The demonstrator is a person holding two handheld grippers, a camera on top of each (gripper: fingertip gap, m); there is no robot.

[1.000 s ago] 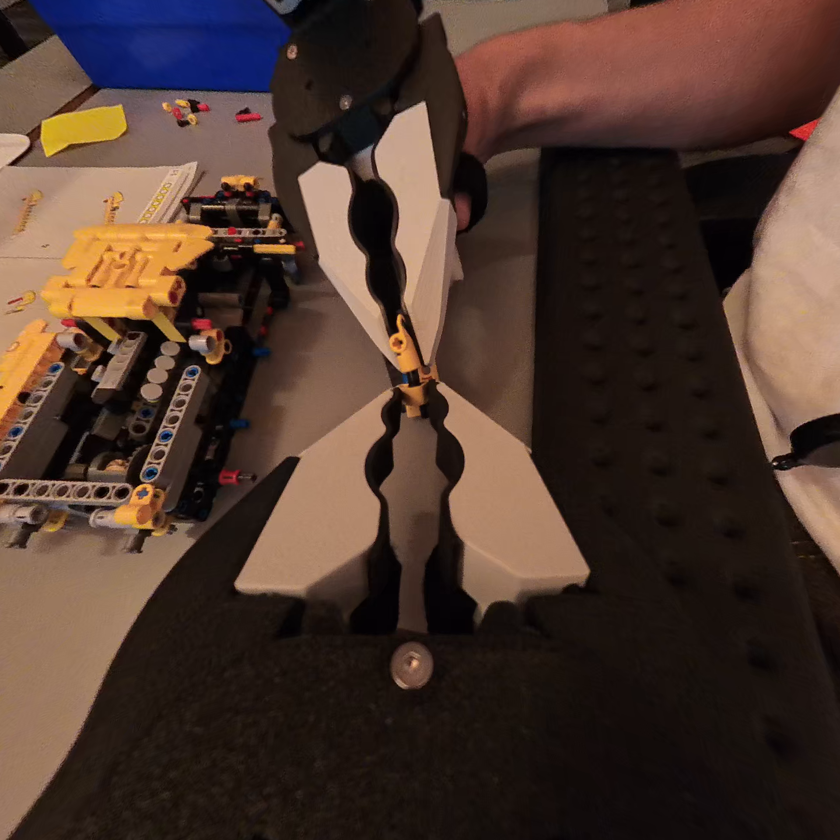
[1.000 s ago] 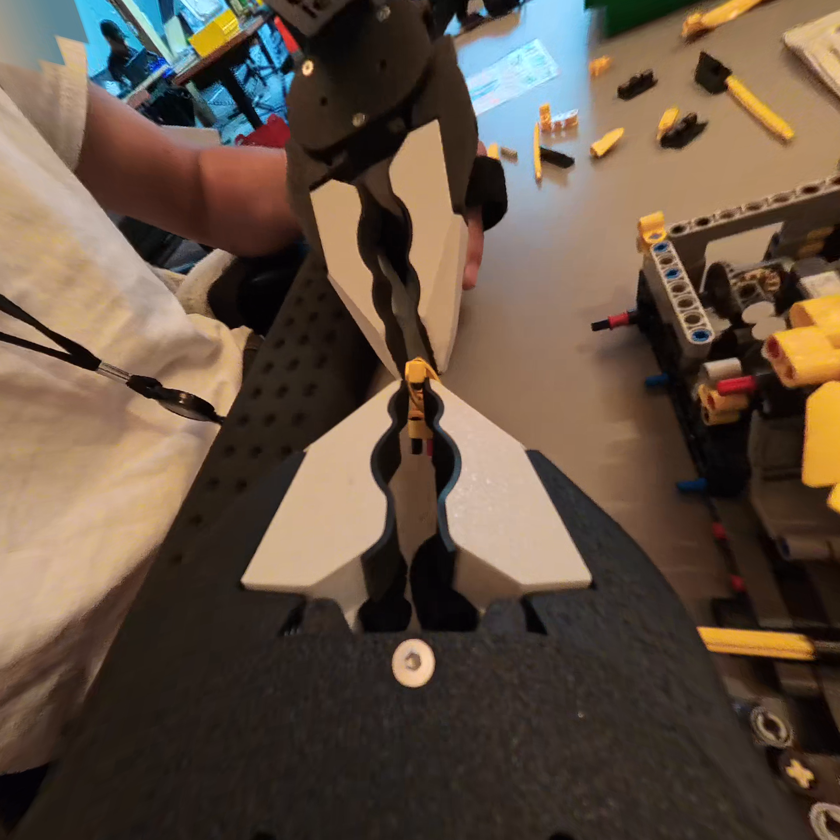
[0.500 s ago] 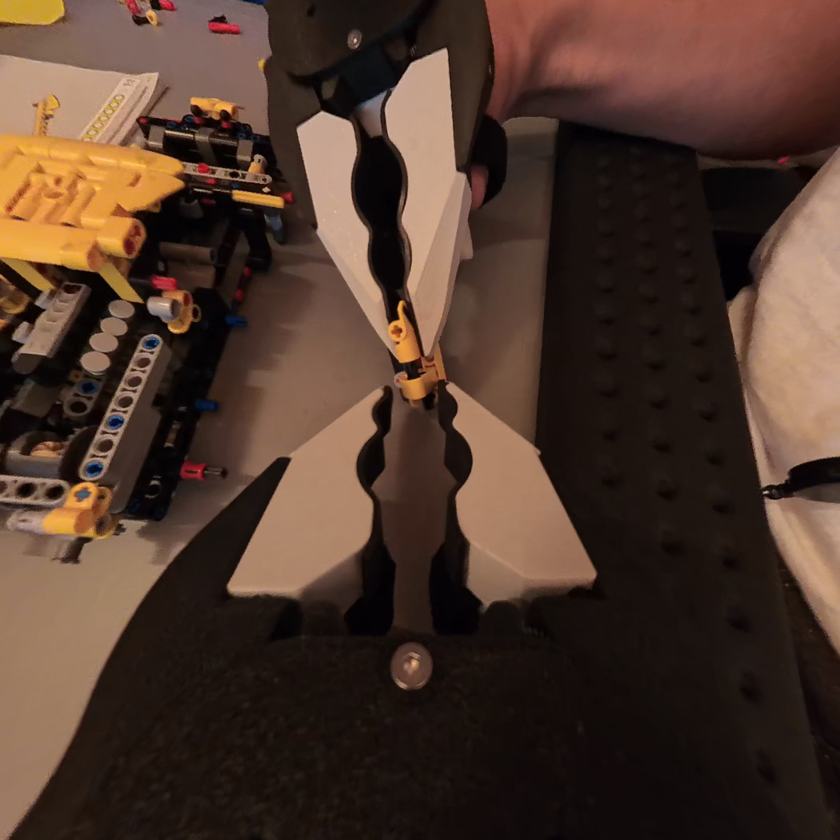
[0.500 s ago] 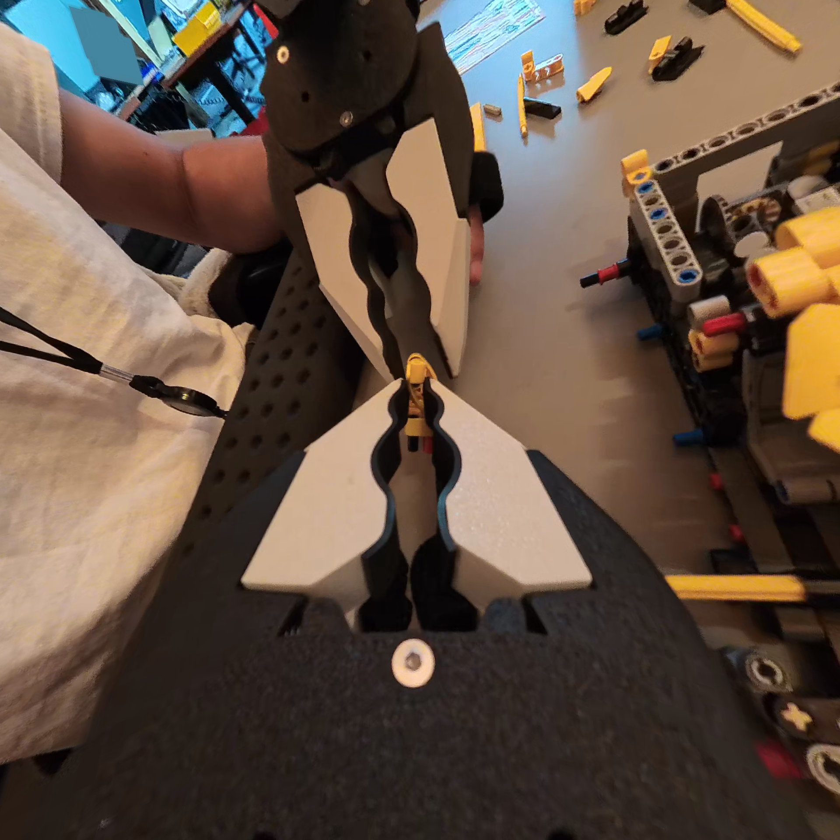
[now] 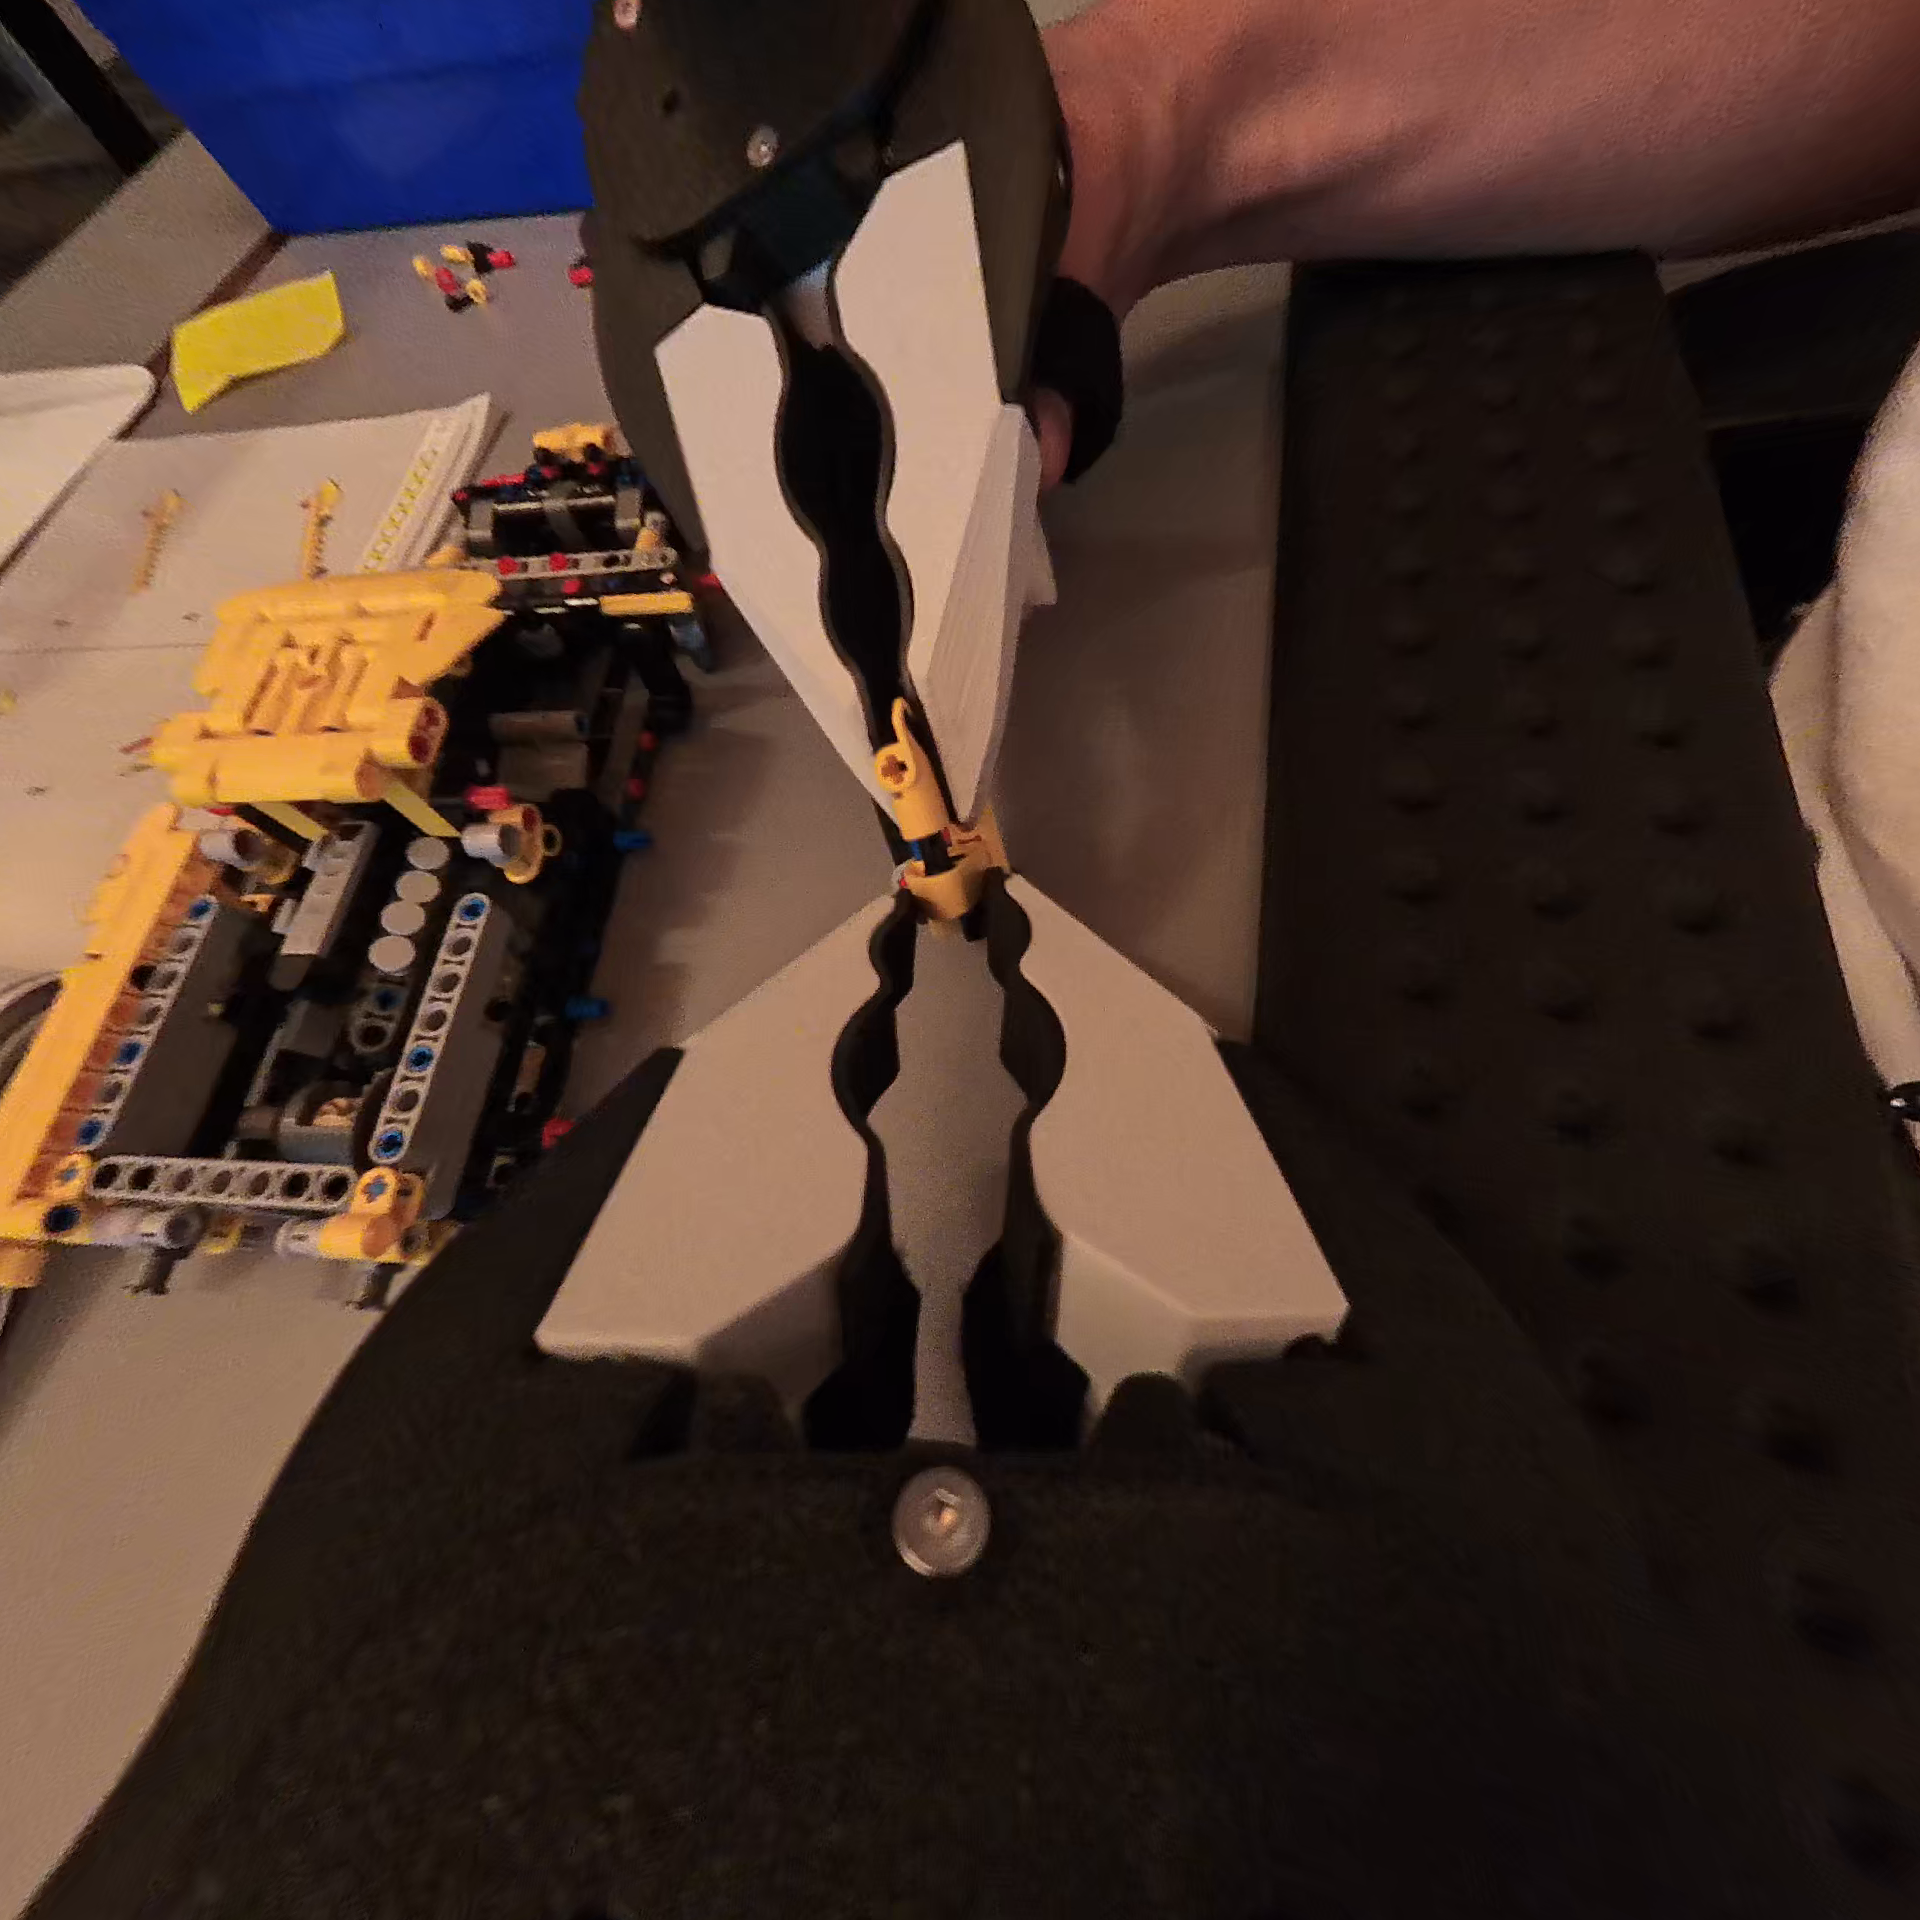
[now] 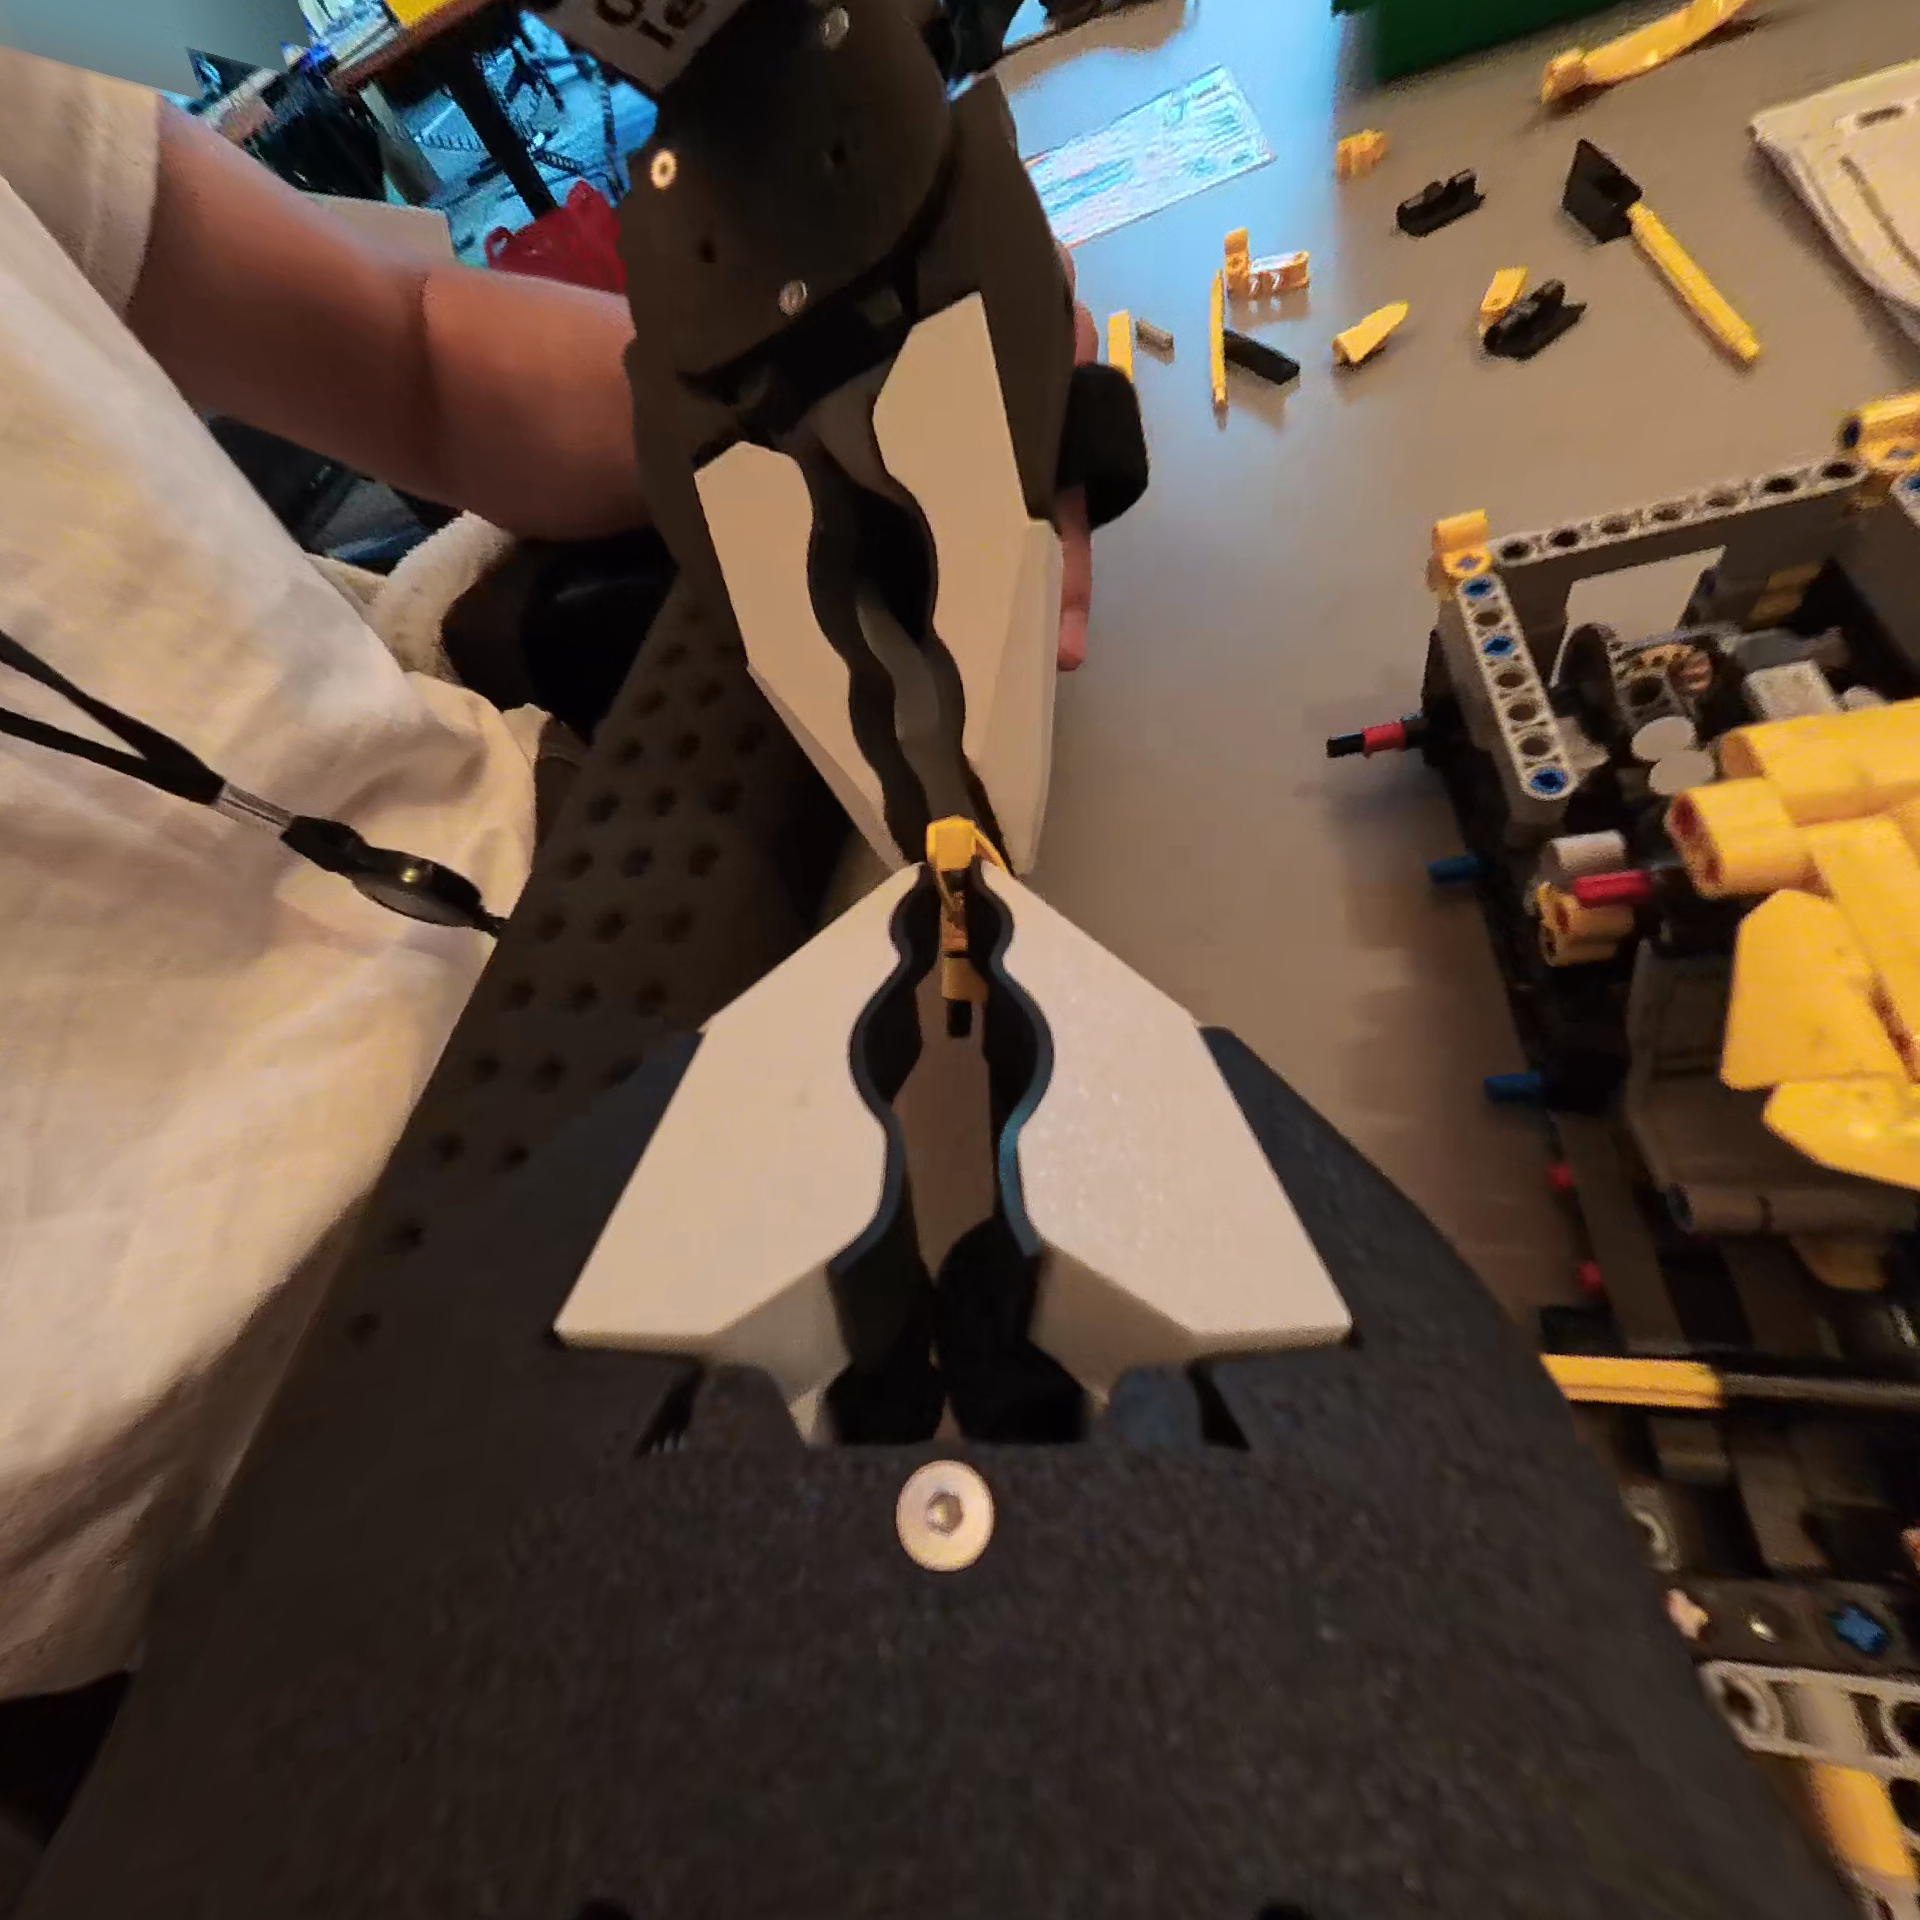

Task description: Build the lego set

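A small yellow and black lego connector assembly point(image 5: 935, 831) hangs in the air between my two grippers, which meet tip to tip. In the left wrist view, my left gripper point(image 5: 951, 909) is shut on its lower yellow end. My right gripper point(image 5: 930, 800) comes down from above and is shut on its upper yellow part. In the right wrist view, my right gripper point(image 6: 951, 894) pinches the yellow piece point(image 6: 956, 951), and the left gripper point(image 6: 961, 857) holds its far end. The large yellow, black and grey lego model point(image 5: 312, 883) stands on the grey table; it also shows in the right wrist view point(image 6: 1714, 831).
A black studded board point(image 5: 1507, 727) lies under the grippers by the person's white shirt point(image 6: 156, 831). Loose yellow and black pieces point(image 6: 1351, 332) are scattered at the back. Instruction pages point(image 5: 208, 540), a yellow sheet point(image 5: 260, 338) and a blue bin point(image 5: 343, 94) lie beyond the model. The grippers are tip to tip, or close to it.
Both grippers stay tip to tip on the small assembly. The pair has shifted a little over the table, so the model sits differently in both views.
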